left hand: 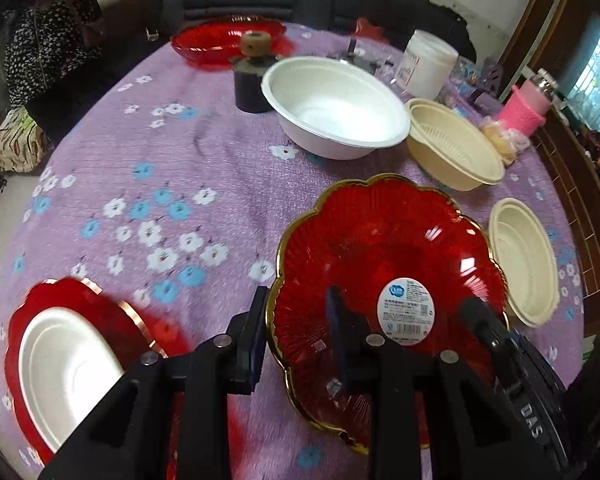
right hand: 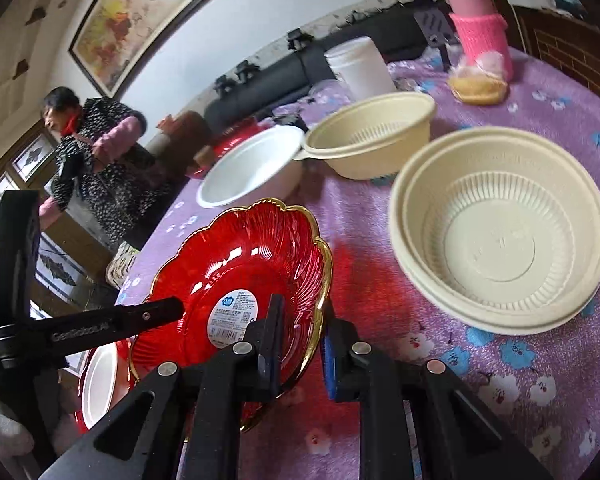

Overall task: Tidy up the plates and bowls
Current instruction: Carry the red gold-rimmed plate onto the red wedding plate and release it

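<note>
Pinched at opposite rims, the red plate is held tilted above the purple tablecloth by the left gripper and the right gripper, each clamping an edge. Ahead of both, a white bowl is seen.

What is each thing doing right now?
Red plate, tilted, rim between the right tool's fingers.
Left tool, astride the plate's other rim; grip unclear.
White bowl, upright, empty.
Cream bowl, upright, empty.
Second plate, flat, holding a white dish.
</note>
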Tool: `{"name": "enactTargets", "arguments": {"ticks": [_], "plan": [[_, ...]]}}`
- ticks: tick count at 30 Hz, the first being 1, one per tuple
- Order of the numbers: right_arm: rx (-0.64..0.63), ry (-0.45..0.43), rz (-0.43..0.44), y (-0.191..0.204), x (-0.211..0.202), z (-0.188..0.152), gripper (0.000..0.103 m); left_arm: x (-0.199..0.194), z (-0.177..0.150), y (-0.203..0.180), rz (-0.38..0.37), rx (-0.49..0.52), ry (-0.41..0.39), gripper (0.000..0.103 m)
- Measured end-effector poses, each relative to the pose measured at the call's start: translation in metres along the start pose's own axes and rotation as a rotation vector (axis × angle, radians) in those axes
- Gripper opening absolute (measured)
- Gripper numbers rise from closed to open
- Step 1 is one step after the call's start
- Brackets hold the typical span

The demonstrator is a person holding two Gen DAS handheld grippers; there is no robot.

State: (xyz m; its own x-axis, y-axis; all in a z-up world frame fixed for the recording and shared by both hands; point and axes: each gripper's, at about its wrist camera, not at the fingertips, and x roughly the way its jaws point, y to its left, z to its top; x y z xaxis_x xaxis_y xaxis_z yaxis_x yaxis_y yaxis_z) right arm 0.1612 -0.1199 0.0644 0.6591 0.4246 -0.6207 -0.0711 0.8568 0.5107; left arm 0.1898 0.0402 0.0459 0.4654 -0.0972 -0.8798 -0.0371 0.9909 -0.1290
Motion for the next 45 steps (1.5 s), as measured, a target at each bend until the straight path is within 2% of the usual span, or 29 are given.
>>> {"name": "enactTargets", "arguments": {"ticks": [7,12,18,22,28,32,36,39,41,42,43,44,45], "plan": [[0.032,0.04,0.09,0.022,-0.005,-0.011,0.018,-0.039,-0.022,0.024,-0.014,-0.057,-0.097,0.027],[-0.053,0.02,0.115,0.065,-0.022,-0.023,0.018,-0.07,-0.04,0.063,-0.03,-0.133,-0.151,0.027],[-0.158,0.07,0.164,0.13,-0.019,-0.039,0.018,-0.099,-0.063,0.125,-0.004,-0.228,-0.198,0.027],[-0.206,0.132,0.189,0.165,0.001,-0.056,0.019,-0.1,-0.078,0.164,0.029,-0.289,-0.192,0.027],[-0.266,0.186,0.173,0.202,0.027,-0.077,0.019,-0.093,-0.096,0.209,0.033,-0.371,-0.174,0.027],[-0.303,0.212,0.141,0.218,0.043,-0.089,0.019,-0.087,-0.099,0.222,0.041,-0.376,-0.163,0.027],[-0.338,0.217,0.093,0.217,0.05,-0.096,0.02,-0.078,-0.103,0.224,0.041,-0.364,-0.137,0.028],[-0.361,0.21,0.058,0.219,0.05,-0.1,0.021,-0.079,-0.105,0.223,0.057,-0.355,-0.151,0.034],[-0.382,0.199,0.041,0.222,0.049,-0.102,0.021,-0.084,-0.105,0.219,0.081,-0.332,-0.177,0.046],[-0.392,0.191,0.034,0.224,0.048,-0.103,0.022,-0.086,-0.106,0.218,0.09,-0.326,-0.19,0.056],[-0.402,0.184,0.027,0.224,0.048,-0.103,0.026,-0.09,-0.106,0.216,0.107,-0.318,-0.211,0.061],[-0.409,0.177,0.02,0.225,0.047,-0.103,0.028,-0.093,-0.106,0.215,0.118,-0.311,-0.224,0.061],[-0.413,0.169,0.015,0.226,0.045,-0.103,0.035,-0.096,-0.107,0.214,0.127,-0.305,-0.235,0.062]]}}
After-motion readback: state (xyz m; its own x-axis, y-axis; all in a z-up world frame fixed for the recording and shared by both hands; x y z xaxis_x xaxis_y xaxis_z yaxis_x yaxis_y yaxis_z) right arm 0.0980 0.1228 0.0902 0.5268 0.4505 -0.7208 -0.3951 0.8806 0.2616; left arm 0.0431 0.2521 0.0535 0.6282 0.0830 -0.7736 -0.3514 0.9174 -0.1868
